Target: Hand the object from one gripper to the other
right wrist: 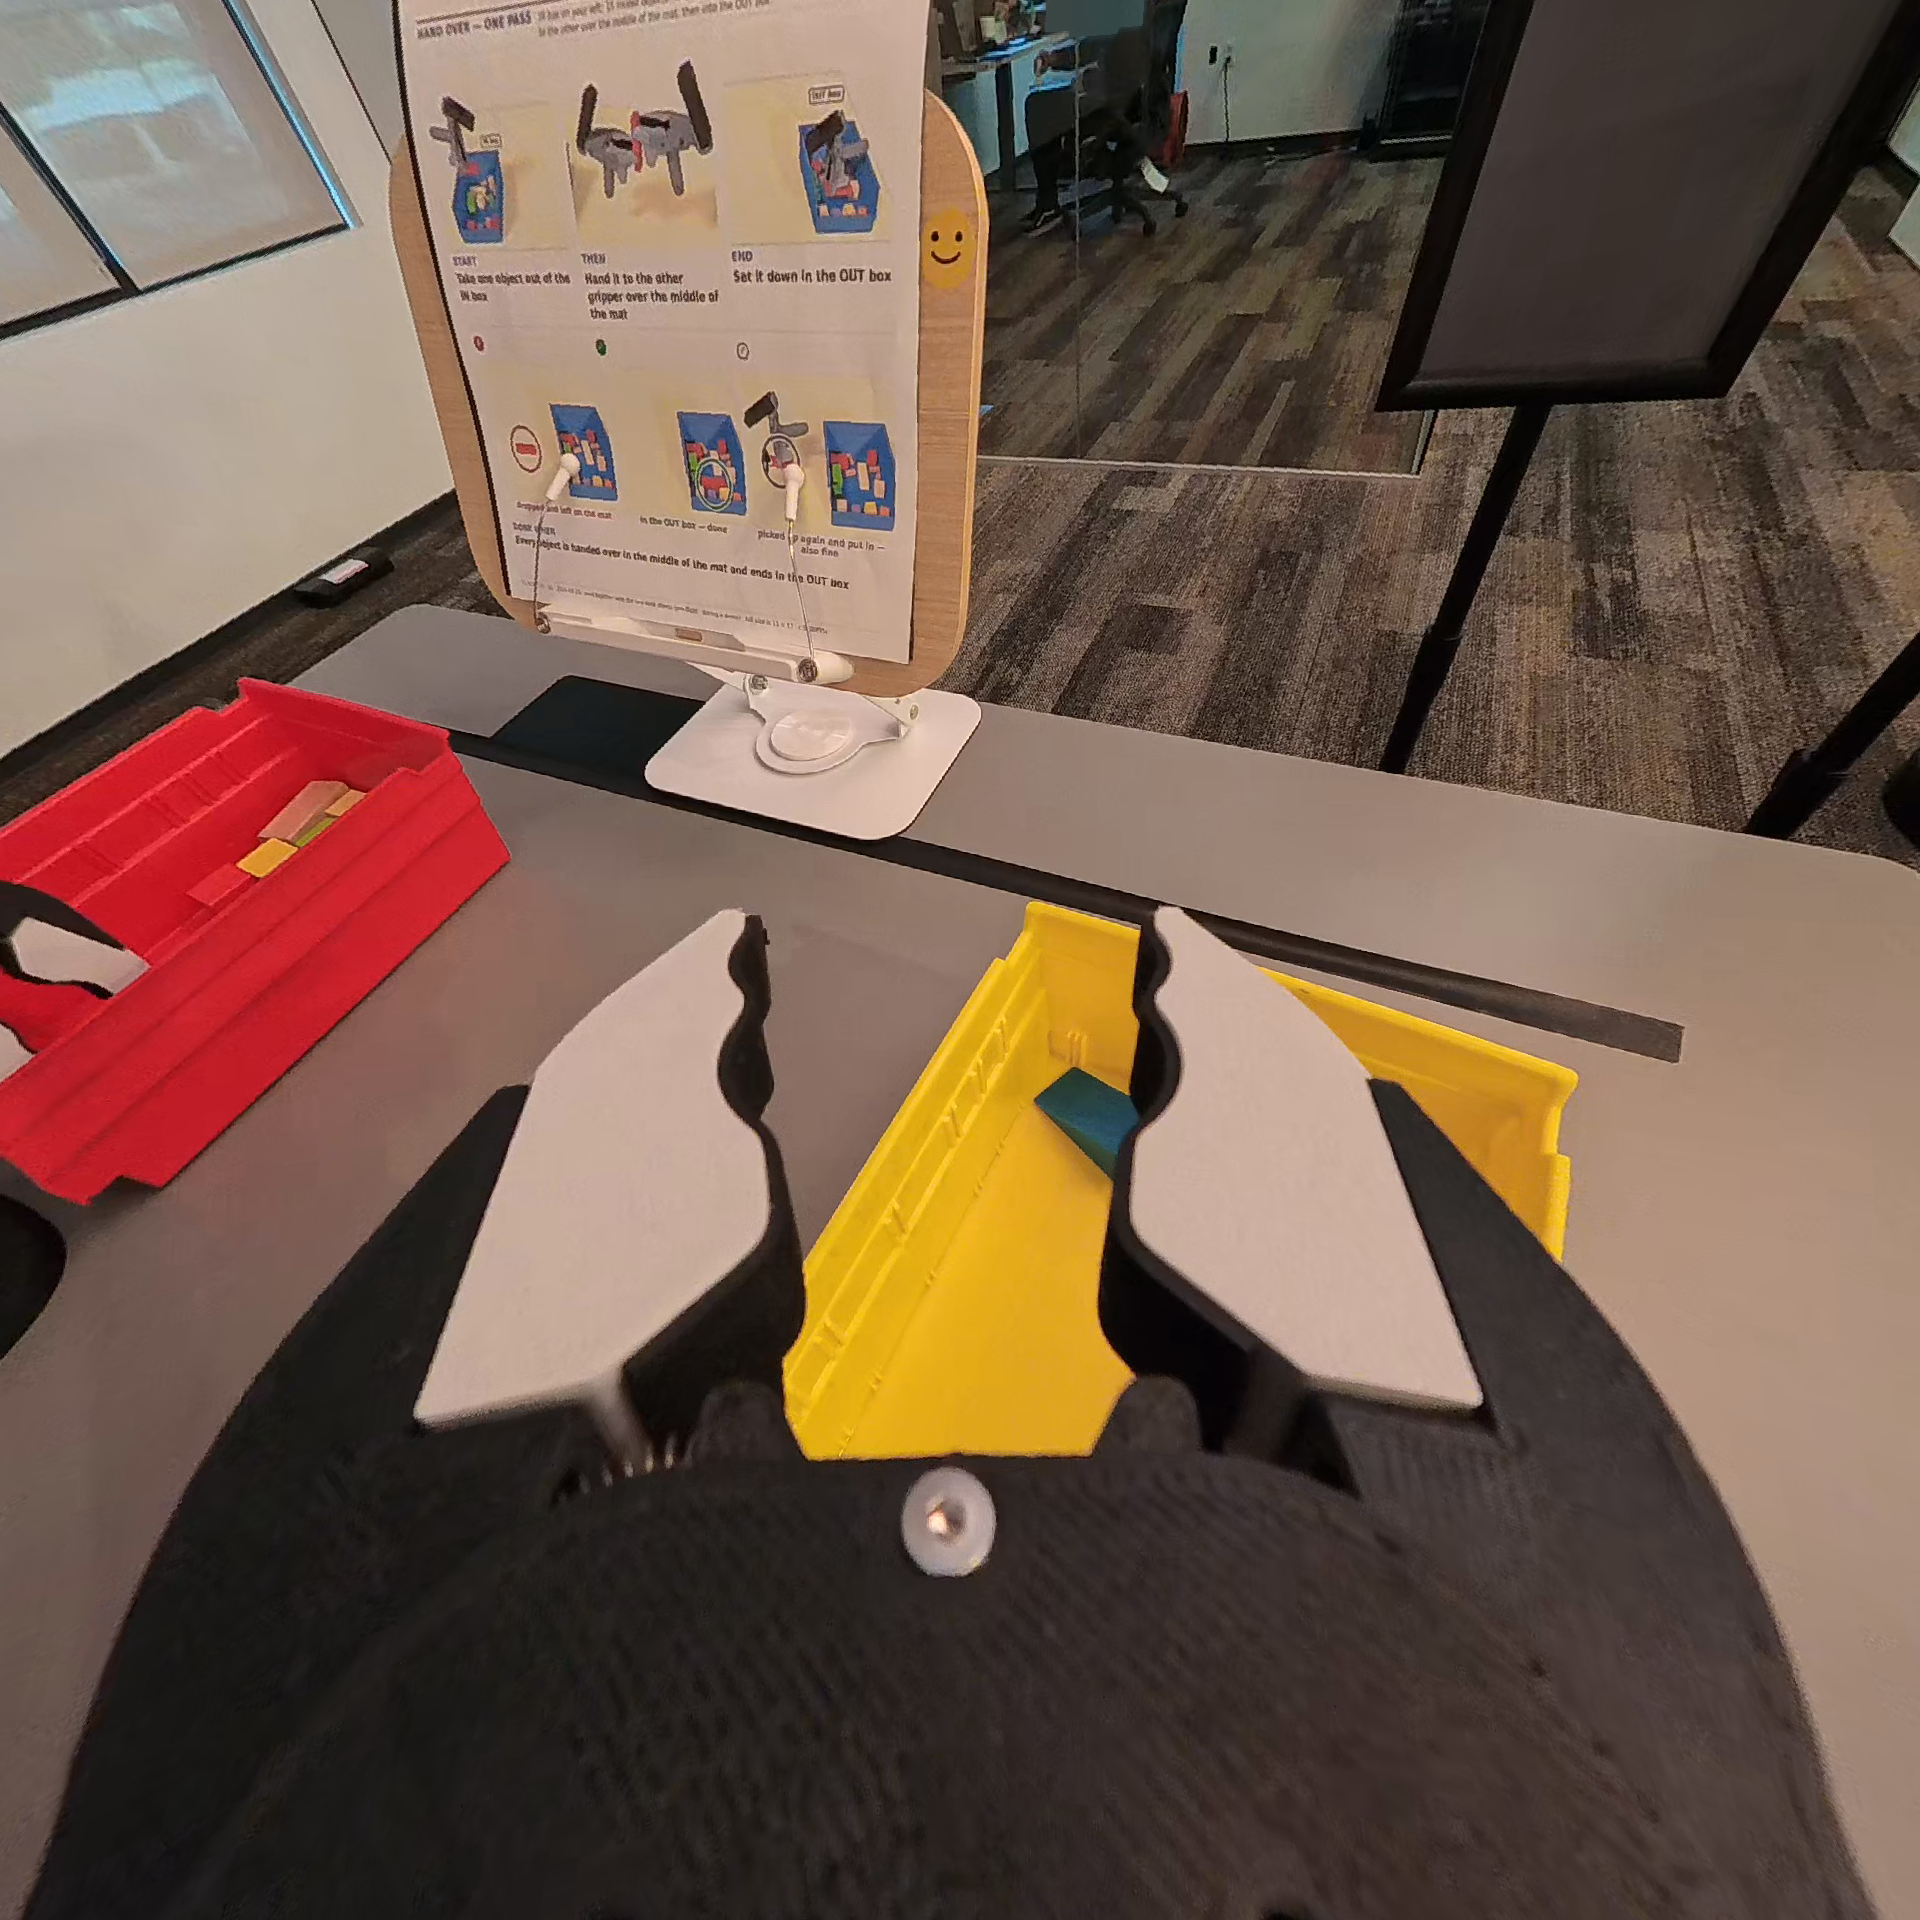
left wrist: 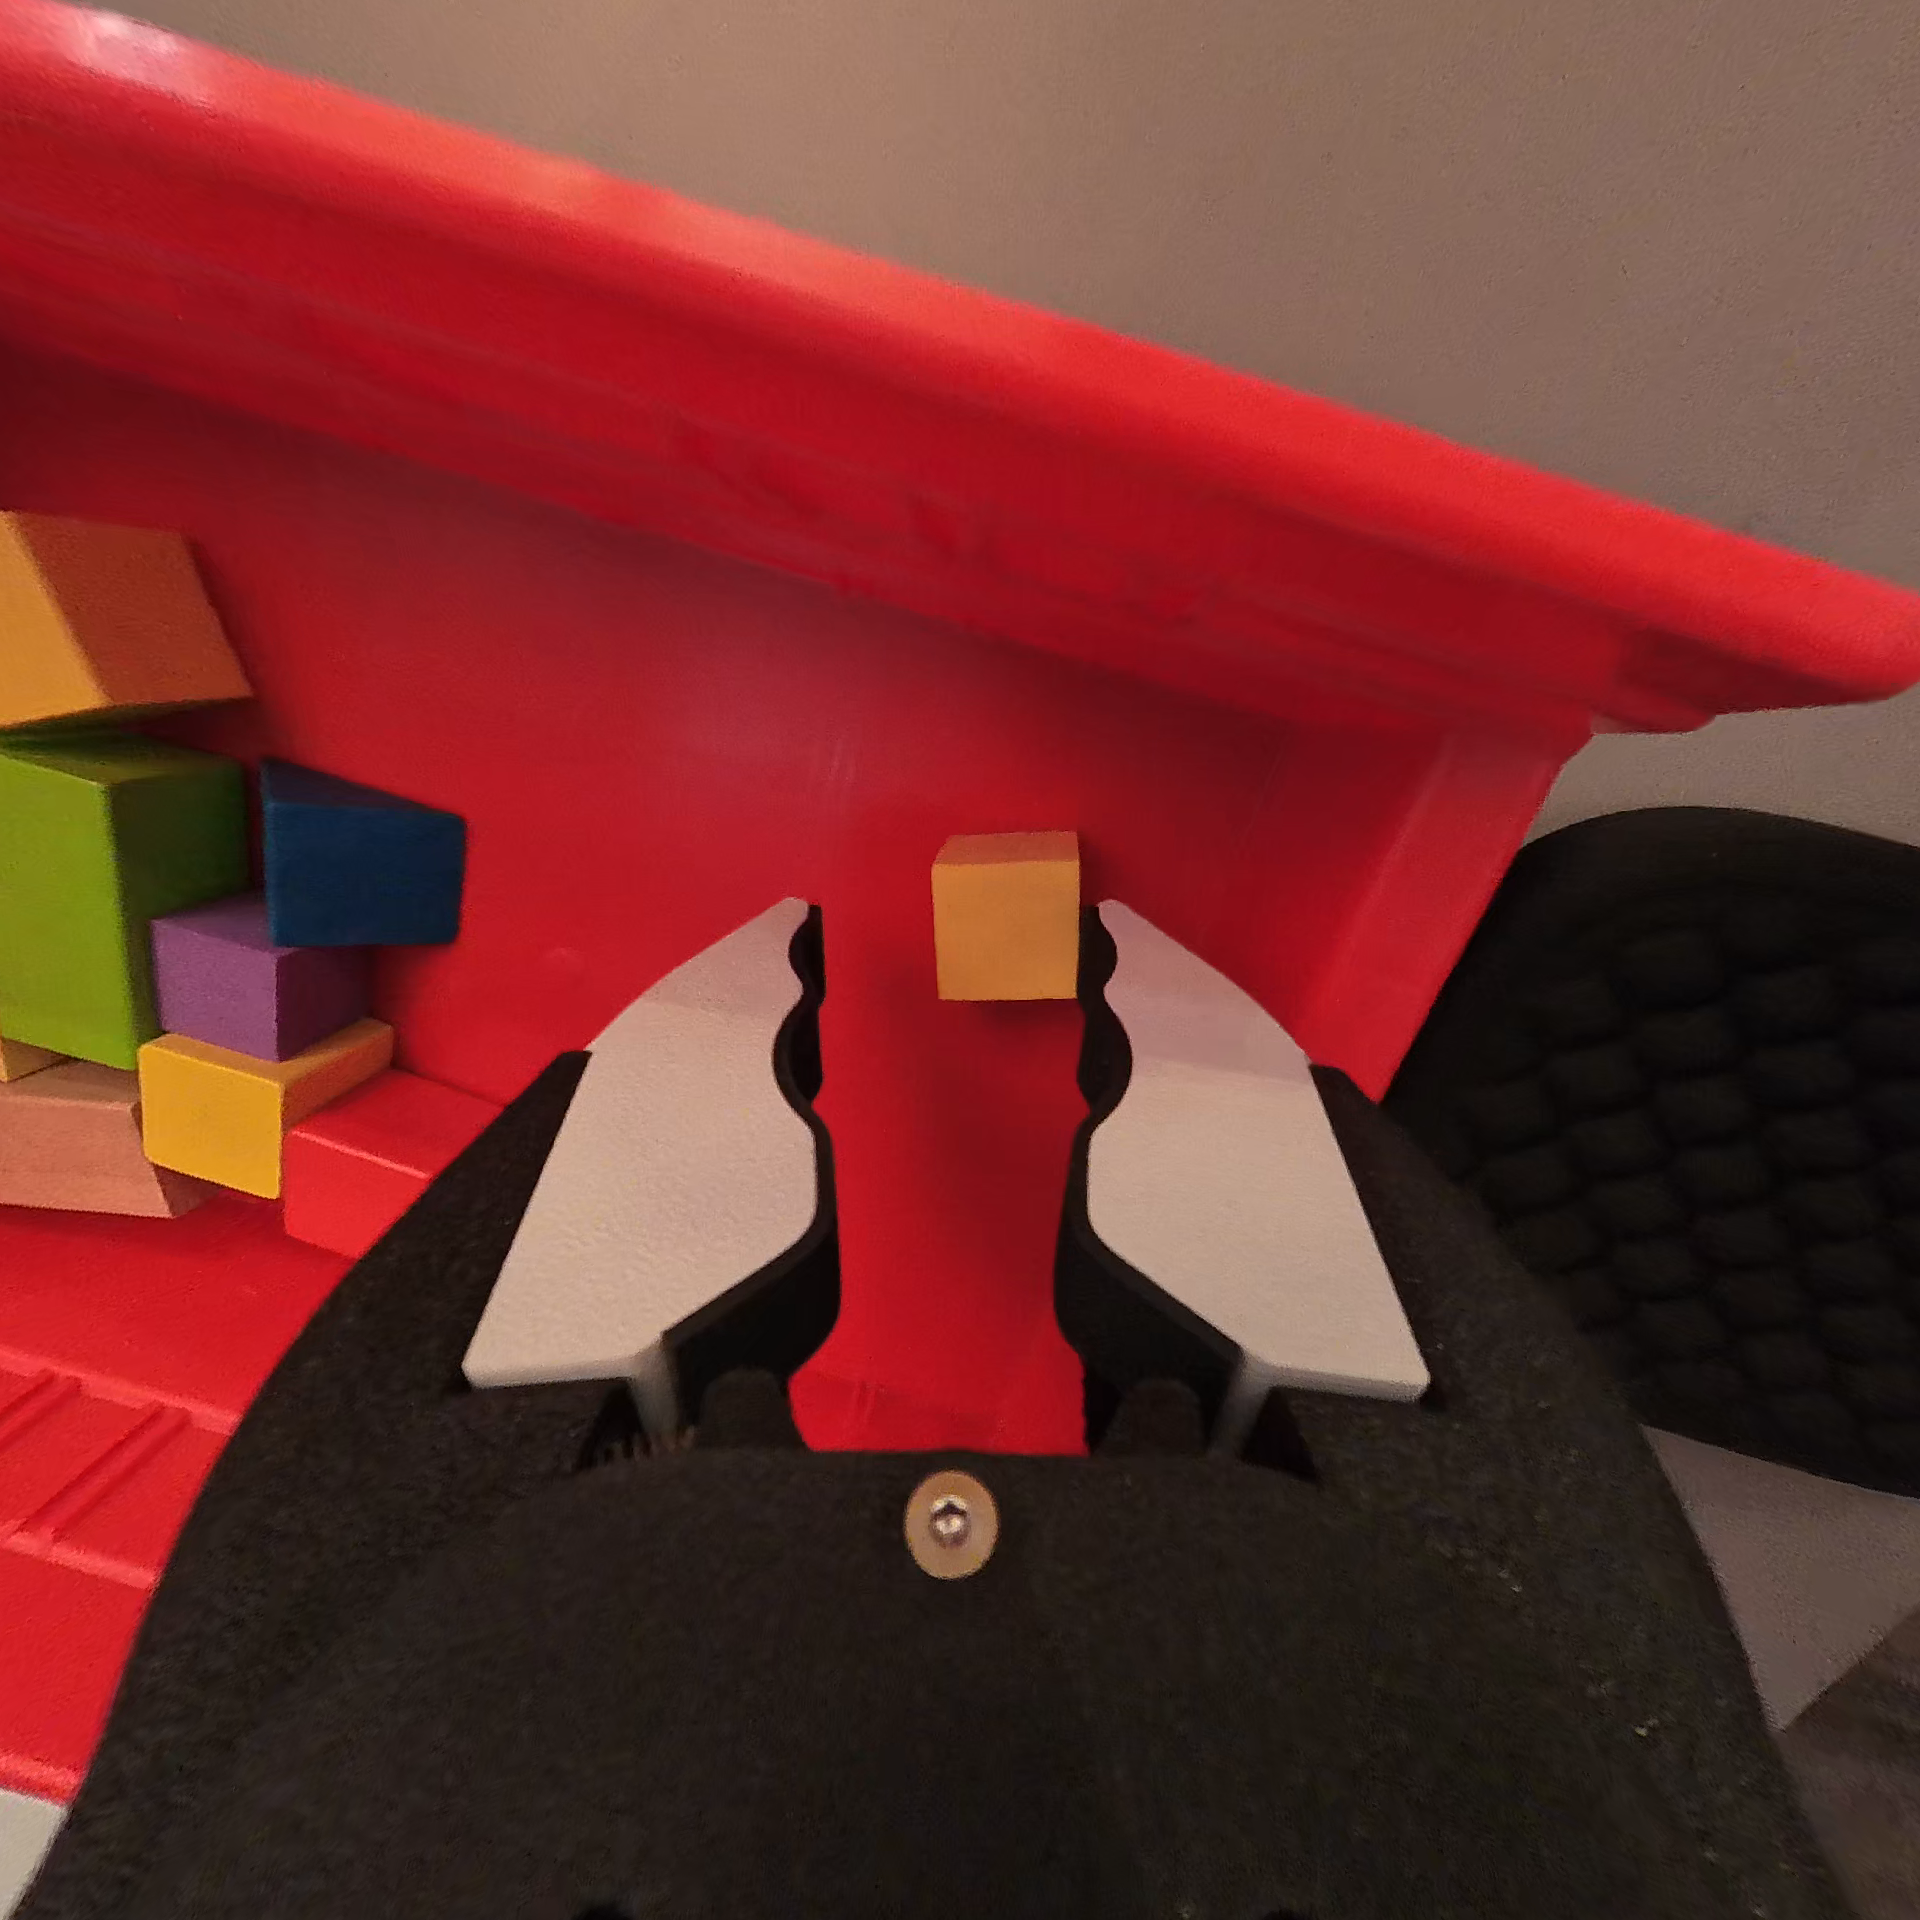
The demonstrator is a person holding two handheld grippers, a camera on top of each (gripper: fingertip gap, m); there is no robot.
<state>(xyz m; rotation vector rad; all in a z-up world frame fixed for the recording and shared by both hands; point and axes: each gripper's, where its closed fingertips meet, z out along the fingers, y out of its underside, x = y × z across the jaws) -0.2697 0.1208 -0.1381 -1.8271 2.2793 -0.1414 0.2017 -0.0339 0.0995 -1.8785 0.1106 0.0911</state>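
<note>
Orange cube point(left wrist: 1006, 916) sits alone inside the red bin point(left wrist: 727, 582), just off the inner edge of one finger of the left gripper point(left wrist: 951, 966), whose jaws are spread and empty. It's off-centre, so closing now could just nudge or spin it away. Right gripper point(right wrist: 951, 997) hangs wide open and empty over the yellow bin point(right wrist: 935, 1299), which has one teal block point(right wrist: 1086, 1117) in it.

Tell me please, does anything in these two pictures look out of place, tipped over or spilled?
Nothing is spilled or damaged. The blocks in the red bin lie in a loose, tilted heap at one end, while a small orange cube sits alone just ahead of the left gripper. The yellow bin holds one teal block.
</note>
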